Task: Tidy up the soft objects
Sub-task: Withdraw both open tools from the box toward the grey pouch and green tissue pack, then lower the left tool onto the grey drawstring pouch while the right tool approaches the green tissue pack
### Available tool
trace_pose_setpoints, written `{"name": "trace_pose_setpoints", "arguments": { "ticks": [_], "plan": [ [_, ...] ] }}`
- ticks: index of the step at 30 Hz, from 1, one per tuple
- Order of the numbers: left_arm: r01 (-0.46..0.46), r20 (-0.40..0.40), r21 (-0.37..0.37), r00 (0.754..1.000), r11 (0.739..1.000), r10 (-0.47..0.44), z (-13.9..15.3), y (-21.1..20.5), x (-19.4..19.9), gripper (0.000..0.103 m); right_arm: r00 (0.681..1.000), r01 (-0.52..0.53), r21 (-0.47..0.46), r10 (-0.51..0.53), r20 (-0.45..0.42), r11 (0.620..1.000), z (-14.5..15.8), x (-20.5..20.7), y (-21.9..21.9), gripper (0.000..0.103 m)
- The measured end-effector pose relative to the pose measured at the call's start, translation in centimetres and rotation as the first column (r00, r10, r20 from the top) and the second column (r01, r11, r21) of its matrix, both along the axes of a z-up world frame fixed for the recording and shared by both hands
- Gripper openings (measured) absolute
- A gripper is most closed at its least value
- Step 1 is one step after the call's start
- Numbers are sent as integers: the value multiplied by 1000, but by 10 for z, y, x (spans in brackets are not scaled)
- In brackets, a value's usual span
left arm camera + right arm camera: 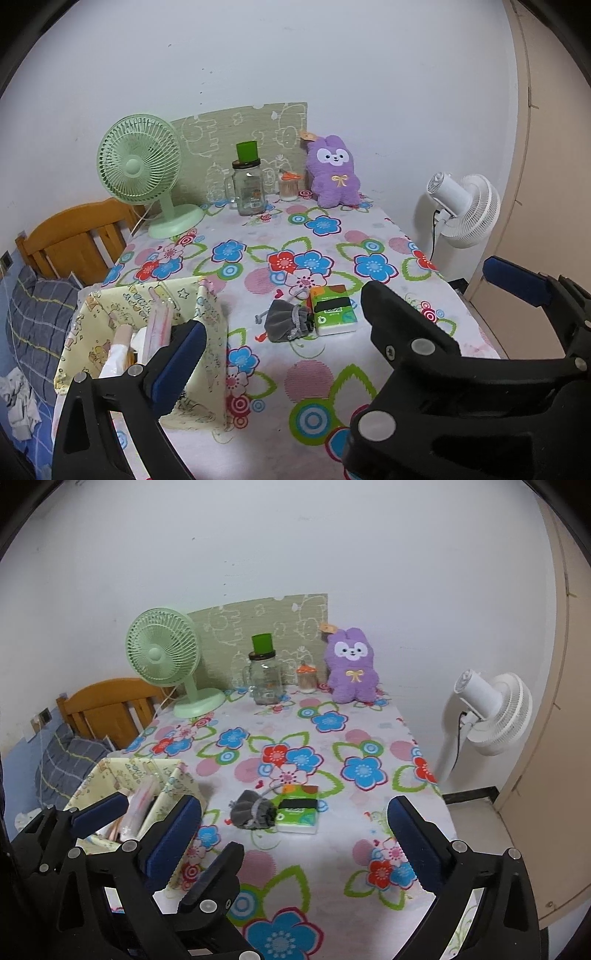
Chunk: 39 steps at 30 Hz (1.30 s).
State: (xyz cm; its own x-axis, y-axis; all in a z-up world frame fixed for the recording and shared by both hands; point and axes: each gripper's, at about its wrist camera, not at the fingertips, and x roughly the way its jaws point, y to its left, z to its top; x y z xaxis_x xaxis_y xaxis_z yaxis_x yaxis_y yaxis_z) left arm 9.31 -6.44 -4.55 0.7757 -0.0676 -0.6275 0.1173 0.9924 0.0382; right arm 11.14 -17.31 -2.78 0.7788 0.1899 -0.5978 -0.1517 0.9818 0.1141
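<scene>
A grey drawstring pouch (286, 323) (253, 812) lies mid-table beside a green tissue pack (332, 310) (298, 810). A purple plush rabbit (334, 171) (352, 666) sits upright at the far edge against the wall. A yellow fabric storage box (207, 332) (177, 786) stands at the near left and holds several items. My left gripper (280, 339) is open and empty above the near table. My right gripper (295, 834) is open and empty. The left gripper's fingers (99, 814) show in the right wrist view over the box.
A green desk fan (138, 166) (164, 653), a glass jar with a green cup on top (248, 184) (264, 672) and a toothpick holder (289, 184) (307, 677) stand at the back. A white floor fan (463, 210) (491, 716) stands right of the table. A wooden bed headboard (74, 236) is left.
</scene>
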Motion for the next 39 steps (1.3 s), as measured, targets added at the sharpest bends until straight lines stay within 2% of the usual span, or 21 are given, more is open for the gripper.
{"name": "trace_pose_setpoints", "arguments": {
  "ticks": [10,18,28,32,35,39],
  "plan": [
    [16,-19,7,1000,1000,-16,-15,-13,17,101,1000,13,-12,-14,-28,1000,-15,16,-12,102],
    [31,-86,5,996,1000,-31,-34,-17,38,86,998,26,-11,-27,-50,1000,-35,35,-16,102],
    [26,-110,36,994,999,-22,-50,-19,61,85,997,34,-20,-36,-74,999,-55,58,-16,102],
    [11,-122,44,993,999,-5,-57,-18,71,85,996,34,-40,-37,-75,999,-61,66,-14,102],
    [-15,-142,38,990,999,20,-64,-15,80,78,995,34,-48,-38,-88,998,-68,75,-14,102],
    [-55,-168,37,984,998,61,-74,-10,92,76,993,36,-49,-41,-113,998,-77,86,-13,102]
  ]
}}
